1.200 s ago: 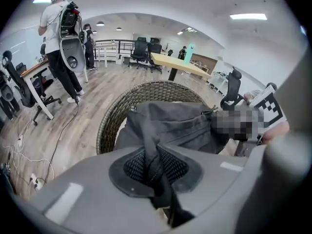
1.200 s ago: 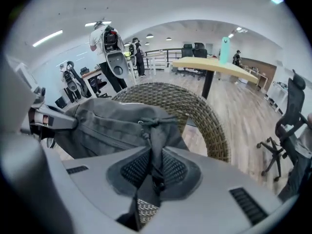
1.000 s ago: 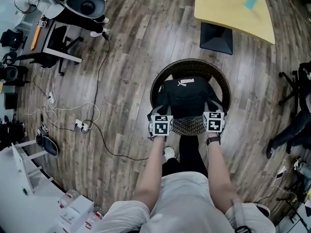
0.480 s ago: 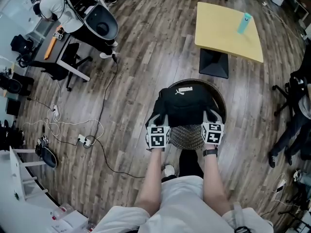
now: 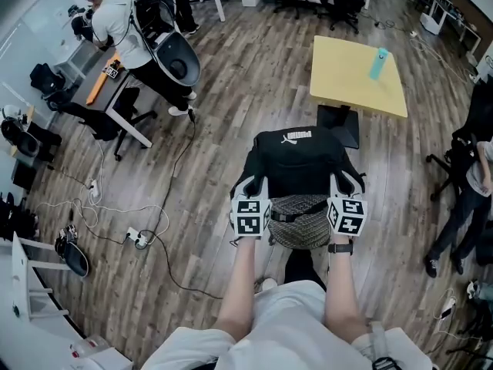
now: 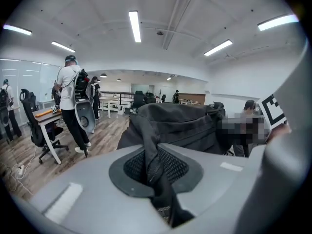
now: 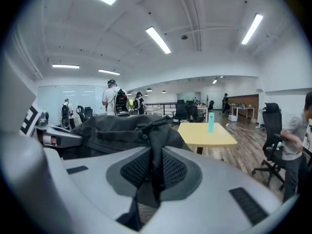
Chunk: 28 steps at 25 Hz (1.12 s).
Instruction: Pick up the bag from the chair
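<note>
A black backpack [image 5: 299, 160] with a white logo hangs between both grippers, held above the round woven chair, of which only a woven patch [image 5: 299, 226] shows beneath it. My left gripper [image 5: 253, 195] is shut on the bag's left side. My right gripper [image 5: 341, 195] is shut on its right side. In the left gripper view, black fabric of the bag [image 6: 180, 126] is pinched between the jaws of the left gripper [image 6: 155, 167]. The right gripper view shows the bag [image 7: 117, 128] and a fold of it clamped in the right gripper [image 7: 153, 172].
A yellow table [image 5: 356, 75] with a teal bottle [image 5: 377, 62] stands just beyond the chair. A person [image 5: 139, 29] stands by a desk at the far left. Cables [image 5: 131, 230] lie on the wood floor to the left. An office chair [image 5: 462, 153] and another person [image 5: 477, 183] are at the right.
Both grippers have lifted the bag up out of the chair. The chair's rim, visible before, is now hidden under the bag, and the head view takes in more of the room.
</note>
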Available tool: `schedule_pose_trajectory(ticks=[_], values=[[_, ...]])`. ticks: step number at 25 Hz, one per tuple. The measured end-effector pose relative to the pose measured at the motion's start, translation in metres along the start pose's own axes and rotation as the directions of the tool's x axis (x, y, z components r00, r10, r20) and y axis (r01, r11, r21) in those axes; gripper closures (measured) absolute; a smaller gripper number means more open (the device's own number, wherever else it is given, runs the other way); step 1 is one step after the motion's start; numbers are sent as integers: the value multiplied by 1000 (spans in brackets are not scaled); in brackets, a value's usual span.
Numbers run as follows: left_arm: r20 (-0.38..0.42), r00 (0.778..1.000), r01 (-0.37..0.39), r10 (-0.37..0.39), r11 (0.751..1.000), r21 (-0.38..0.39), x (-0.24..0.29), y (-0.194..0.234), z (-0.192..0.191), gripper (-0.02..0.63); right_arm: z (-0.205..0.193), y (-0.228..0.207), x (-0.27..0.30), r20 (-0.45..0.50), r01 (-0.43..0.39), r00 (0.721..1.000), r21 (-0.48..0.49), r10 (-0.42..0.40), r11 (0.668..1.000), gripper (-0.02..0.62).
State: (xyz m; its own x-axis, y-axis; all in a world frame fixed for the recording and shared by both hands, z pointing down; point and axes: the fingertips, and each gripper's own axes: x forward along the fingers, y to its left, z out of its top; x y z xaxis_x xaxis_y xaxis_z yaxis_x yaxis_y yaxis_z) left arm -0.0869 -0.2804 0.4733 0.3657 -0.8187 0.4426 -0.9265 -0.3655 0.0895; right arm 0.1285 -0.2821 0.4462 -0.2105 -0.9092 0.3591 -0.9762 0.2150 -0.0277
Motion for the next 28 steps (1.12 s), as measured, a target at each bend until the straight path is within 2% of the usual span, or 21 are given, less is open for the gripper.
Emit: schedule_pose_trajectory(ticks=[7,14,22,28], values=[[145,989,-7,0,999,50,-58,-4,56,561,65,21,-53,149,18,989,-51,-11,999,537],[278,961,-29,1,995,96,-113,-17,101,561,116,34,-106,274,38,962,-90,-12,995,537],[382,924,-58,7,991,124,-157,-24,130,561,150,51,-153,366,59,931,-138,-4,989,538],[412,911,-52,-8,990,134,-170,-29,131,561,153,55,-170,389,79,921,-151,-14,985,538]])
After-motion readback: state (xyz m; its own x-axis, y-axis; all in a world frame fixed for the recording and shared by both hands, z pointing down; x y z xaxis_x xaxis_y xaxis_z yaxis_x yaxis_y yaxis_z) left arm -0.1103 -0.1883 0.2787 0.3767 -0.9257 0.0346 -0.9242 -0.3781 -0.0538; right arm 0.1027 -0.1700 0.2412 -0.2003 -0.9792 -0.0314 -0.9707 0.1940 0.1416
